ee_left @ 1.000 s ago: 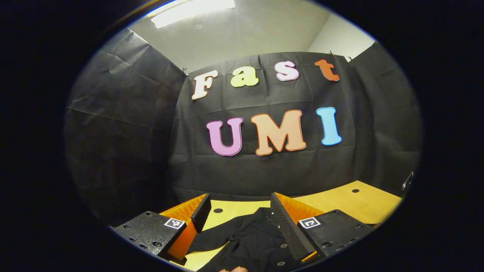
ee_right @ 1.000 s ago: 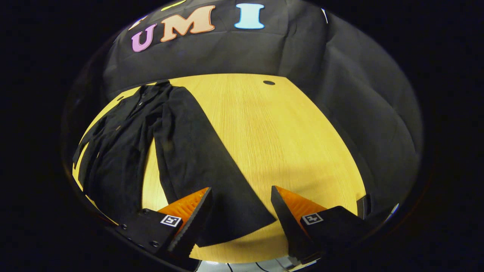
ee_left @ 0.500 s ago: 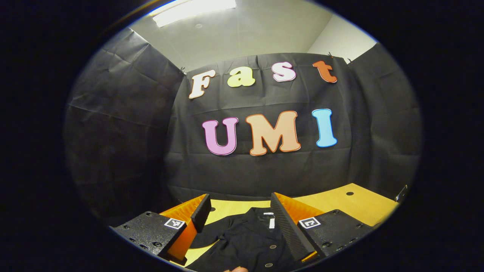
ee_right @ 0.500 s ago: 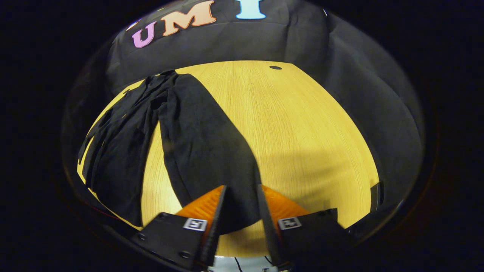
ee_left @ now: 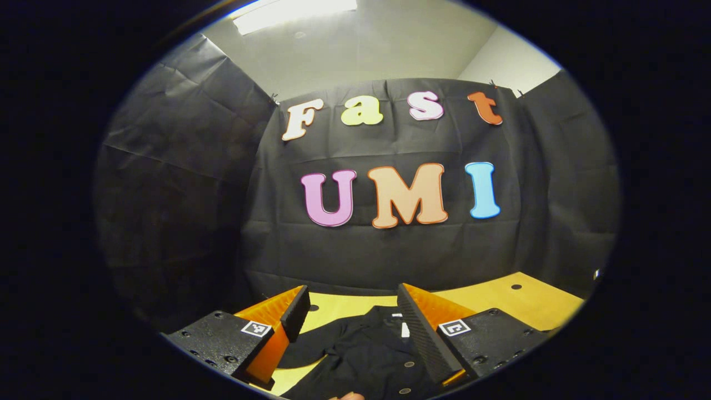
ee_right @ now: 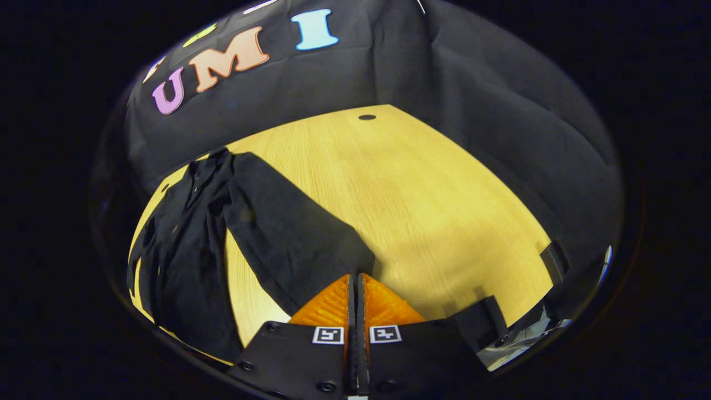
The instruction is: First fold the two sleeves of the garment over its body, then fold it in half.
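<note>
**Right gripper clamped at the sleeve cuff; left gripper waiting over the collar**

The main risk from here is the sleeve (ee_right: 289, 233) slipping free. In the right gripper view the right gripper (ee_right: 355, 286) has its fingers pressed together with almost no gap, right at the cuff end of the sleeve. The fabric meets the fingertips there, so I judge it is pinching a thin edge of cloth, though how much cloth lies between the pads is hidden. A shallow bite like that could let go as soon as the sleeve is lifted toward the body. A second risk is dragging: the fabric looks light and limp, so pulling low across the table (ee_right: 422, 189) could tow the whole garment (ee_right: 183, 261) sideways instead of folding it. The left gripper (ee_left: 348, 304) could not pin it, since its fingers stand spread apart, gripping nothing, just above the collar area.

The garment is a black button-front shirt lying flat on the yellow wooden table. In the right gripper view its body runs along the table's left edge, somewhat rumpled, with the sleeve stretched out straight from the shoulder toward the near edge. The sleeve is smooth and unfolded, so the first fold is not yet made. In the left gripper view small buttons (ee_left: 408, 364) and a white neck label (ee_left: 405, 330) show between the fingers.
</note>
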A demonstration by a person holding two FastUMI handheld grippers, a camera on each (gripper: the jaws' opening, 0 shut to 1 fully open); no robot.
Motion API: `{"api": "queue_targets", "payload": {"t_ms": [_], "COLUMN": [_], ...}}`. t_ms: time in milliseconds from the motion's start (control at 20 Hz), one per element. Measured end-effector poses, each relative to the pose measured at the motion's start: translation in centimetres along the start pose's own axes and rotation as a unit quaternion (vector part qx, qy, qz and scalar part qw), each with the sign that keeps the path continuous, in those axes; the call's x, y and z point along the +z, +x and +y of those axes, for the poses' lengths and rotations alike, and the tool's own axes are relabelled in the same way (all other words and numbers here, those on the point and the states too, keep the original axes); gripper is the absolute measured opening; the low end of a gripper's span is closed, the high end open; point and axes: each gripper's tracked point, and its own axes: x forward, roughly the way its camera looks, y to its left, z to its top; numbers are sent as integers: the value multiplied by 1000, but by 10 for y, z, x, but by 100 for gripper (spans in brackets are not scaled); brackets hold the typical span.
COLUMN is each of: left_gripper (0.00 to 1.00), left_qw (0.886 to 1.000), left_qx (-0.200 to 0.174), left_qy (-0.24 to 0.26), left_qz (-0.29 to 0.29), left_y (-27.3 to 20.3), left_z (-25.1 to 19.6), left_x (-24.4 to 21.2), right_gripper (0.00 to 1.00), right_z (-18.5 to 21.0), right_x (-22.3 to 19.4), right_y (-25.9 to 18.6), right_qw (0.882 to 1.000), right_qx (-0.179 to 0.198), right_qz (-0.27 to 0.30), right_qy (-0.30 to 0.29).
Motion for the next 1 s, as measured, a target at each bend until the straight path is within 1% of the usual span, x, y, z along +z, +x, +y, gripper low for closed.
{"api": "queue_targets", "payload": {"t_ms": [100, 300, 550, 600, 800, 1000], "left_gripper": [93, 93, 94, 93, 93, 93], "left_qw": [1000, 1000, 999, 999, 998, 995], "left_qx": [-1, 4, 30, 38, 69, 101], "left_qy": [1, 9, 4, 5, 8, 18], "left_qz": [8, -10, -9, -8, 0, 4], "left_y": [2, 6, 5, 3, -4, -17], "left_z": [7, 37, 84, 94, 138, 179], "left_x": [-4, 5, 2, 0, -4, -8], "right_gripper": [2, 3, 2, 2, 2, 2], "right_z": [16, 48, 102, 115, 170, 220], "right_x": [24, 74, 116, 124, 140, 148], "right_y": [-8, -22, -38, -41, -39, -39], "right_qw": [999, 996, 992, 991, 987, 983], "right_qx": [10, 20, 36, 44, 72, 98], "right_qz": [-23, -78, -119, -127, -141, -146], "right_qy": [23, 32, 0, -4, -26, -49]}}
